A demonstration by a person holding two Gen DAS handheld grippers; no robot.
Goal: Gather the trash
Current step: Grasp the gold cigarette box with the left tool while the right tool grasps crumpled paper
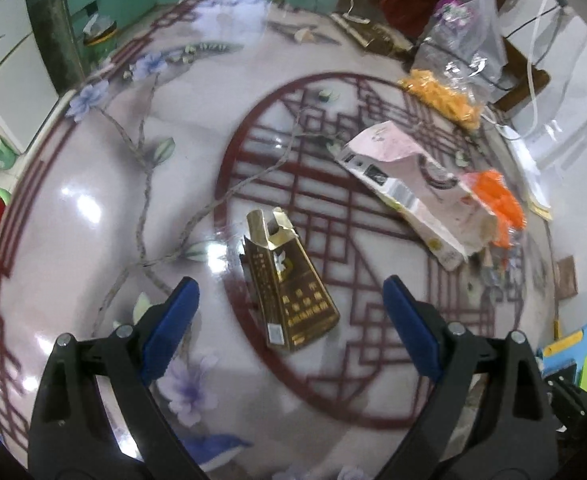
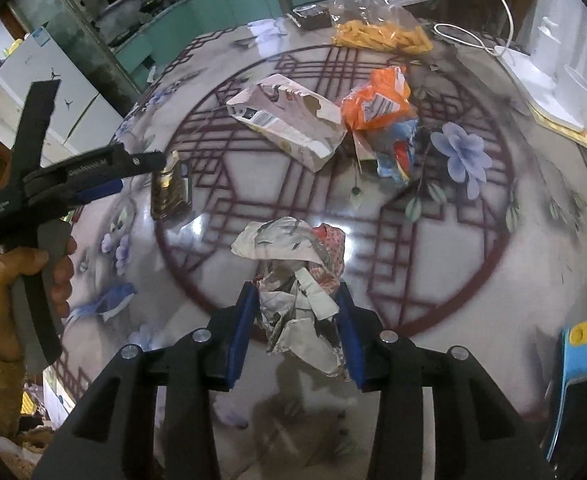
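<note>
My right gripper (image 2: 298, 312) grasps crumpled paper (image 2: 293, 280), hiding its lower folds; my left gripper (image 1: 291, 300) stands released over the torn brown carton (image 1: 289, 284).

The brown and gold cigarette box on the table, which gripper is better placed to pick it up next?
Left. The left gripper is open with the cigarette box lying between its fingers. The right gripper is already shut on crumpled paper, farther from the box.

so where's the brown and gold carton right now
In the left wrist view the brown and gold carton lies on the table between the open left gripper fingers, with the pink box beyond it to the right.
</note>
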